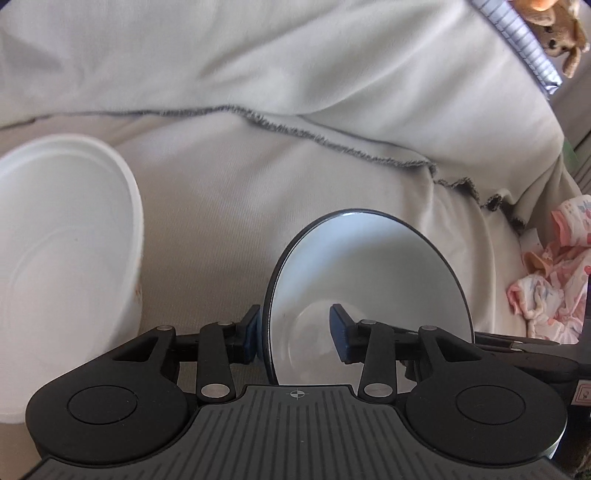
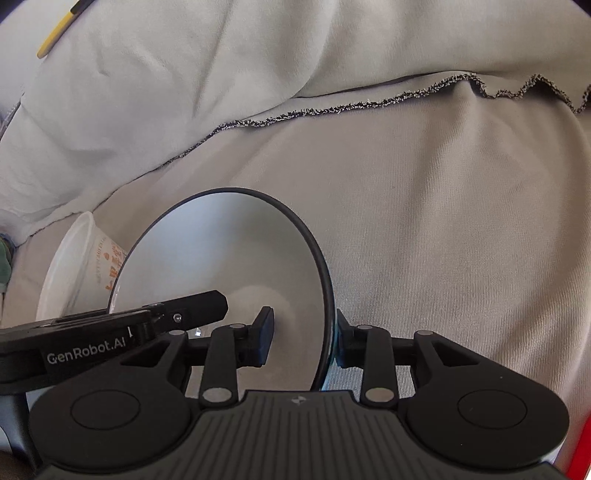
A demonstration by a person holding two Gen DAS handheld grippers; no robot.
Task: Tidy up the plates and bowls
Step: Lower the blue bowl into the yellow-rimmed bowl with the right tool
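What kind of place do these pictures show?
Probably a home, on a sofa or bed: a rumpled pale cloth covers the soft surface, with a stuffed toy and small pink clothes nearby.

- "GenRobot.AI" stands in pale letters on the black body of the left gripper [image 2: 86, 347], which reaches into the right wrist view from the left edge.
- Orange printed characters run down the outer wall of the white paper bowl [image 2: 107, 266] behind the dark-rimmed bowl [image 2: 221, 258]; they are too small and blurred to read.
- A small crosshair sign sits at the top middle of the ribbed grey plate [image 1: 296, 394] on the gripper in the left wrist view.
- A similar small mark, too faint to read, sits on the grey plate [image 2: 296, 400] in the right wrist view.
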